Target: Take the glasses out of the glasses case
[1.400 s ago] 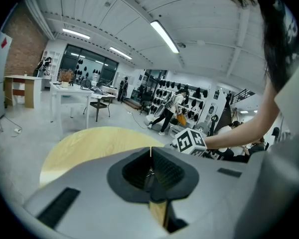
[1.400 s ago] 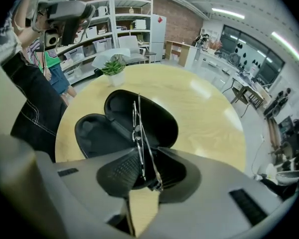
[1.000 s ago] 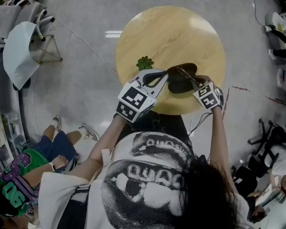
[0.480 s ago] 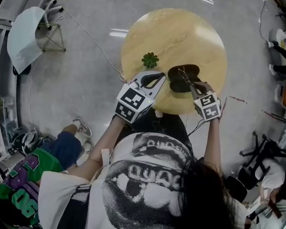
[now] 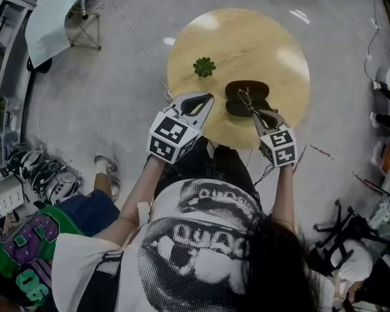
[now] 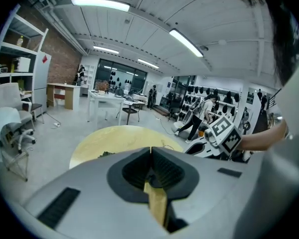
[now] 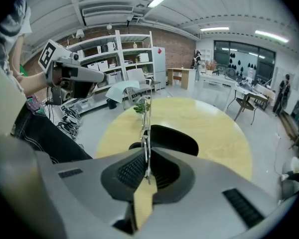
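A: Two tools over the round counter (image 5: pixel 247 38). Which one has the work?

B: The right tool (image 5: pixel 250 109). Its jaws are nearly together, pinched on the thin metal frame of the glasses (image 7: pixel 146 118), which stick up out of the pads.

A: And the glasses case (image 5: pixel 247 98)?

B: It lies open on the counter, dark, near the person's edge and just beyond the right tool. In the head view the glasses hang over it. I judge they are out of it or almost, but I cannot tell whether the far end touches the lining.

A: The left tool (image 5: pixel 205 99)?

B: Its jaws are closed with nothing between them. It hovers to the left of the case, apart from it, not holding it down.

A: So which step is this?

B: The lift-out itself, late in it, I would say. What is left is to carry the glasses clear and lay them on bare wood.

A: What does that ask for?

B: A steady pinch. The frame is thin and gripped at one spot, so it could swing or slip. Move to an open patch away from the small plant (image 5: pixel 204 66), lower until the frame rests, then open the jaws.
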The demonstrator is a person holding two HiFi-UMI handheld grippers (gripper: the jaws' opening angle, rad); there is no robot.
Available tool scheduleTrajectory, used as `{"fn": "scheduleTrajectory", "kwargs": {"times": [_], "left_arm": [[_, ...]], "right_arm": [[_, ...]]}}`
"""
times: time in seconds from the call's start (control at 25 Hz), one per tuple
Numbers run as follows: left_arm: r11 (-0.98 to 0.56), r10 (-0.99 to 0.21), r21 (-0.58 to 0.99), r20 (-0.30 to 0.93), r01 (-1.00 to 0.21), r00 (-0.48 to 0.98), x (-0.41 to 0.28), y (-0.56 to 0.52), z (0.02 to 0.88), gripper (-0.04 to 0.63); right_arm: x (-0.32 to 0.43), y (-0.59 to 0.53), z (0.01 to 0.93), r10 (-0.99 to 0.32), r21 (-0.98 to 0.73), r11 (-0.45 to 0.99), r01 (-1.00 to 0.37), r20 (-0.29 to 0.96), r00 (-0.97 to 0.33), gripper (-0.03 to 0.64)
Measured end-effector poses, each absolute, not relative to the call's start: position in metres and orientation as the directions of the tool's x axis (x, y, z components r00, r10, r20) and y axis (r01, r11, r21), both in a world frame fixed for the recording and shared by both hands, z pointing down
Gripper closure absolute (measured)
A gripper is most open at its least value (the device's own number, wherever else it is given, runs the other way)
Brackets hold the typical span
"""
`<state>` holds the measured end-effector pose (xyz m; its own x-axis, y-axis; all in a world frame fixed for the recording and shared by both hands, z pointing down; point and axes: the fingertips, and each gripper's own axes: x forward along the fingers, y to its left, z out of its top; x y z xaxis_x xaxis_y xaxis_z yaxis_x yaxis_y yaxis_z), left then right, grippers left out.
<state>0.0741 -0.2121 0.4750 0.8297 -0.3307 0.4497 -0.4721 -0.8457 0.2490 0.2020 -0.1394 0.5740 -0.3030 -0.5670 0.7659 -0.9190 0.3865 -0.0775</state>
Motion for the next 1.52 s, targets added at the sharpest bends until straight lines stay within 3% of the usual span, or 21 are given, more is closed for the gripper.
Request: {"fn": "scheduleTrajectory", "kwargs": {"times": [0.4,0.64,0.92,1.52], "left_arm": [[-0.795,-0.427,0.203,0.482,-0.572,0.765,0.083,-0.134,0.473,0.580],[-0.757,-0.501,0.174,0.465,-0.630,0.730,0.123,-0.061,0.465,0.580],[-0.704,-0.555,0.168,0.478,-0.690,0.681,0.082,-0.053,0.464,0.580],[-0.650,-0.634,0.137,0.444,-0.747,0.633,0.073,-0.048,0.442,0.580]], "right_arm": [[0.218,-0.084,0.551,-0.598,-0.106,0.448,-0.888,0.702,-0.386,0.600],[0.250,-0.033,0.541,-0.616,-0.110,0.501,-0.858,0.652,-0.443,0.600],[0.219,-0.041,0.531,-0.610,-0.163,0.517,-0.840,0.618,-0.496,0.600],[0.202,-0.036,0.509,-0.583,-0.199,0.570,-0.797,0.586,-0.563,0.600]]}}
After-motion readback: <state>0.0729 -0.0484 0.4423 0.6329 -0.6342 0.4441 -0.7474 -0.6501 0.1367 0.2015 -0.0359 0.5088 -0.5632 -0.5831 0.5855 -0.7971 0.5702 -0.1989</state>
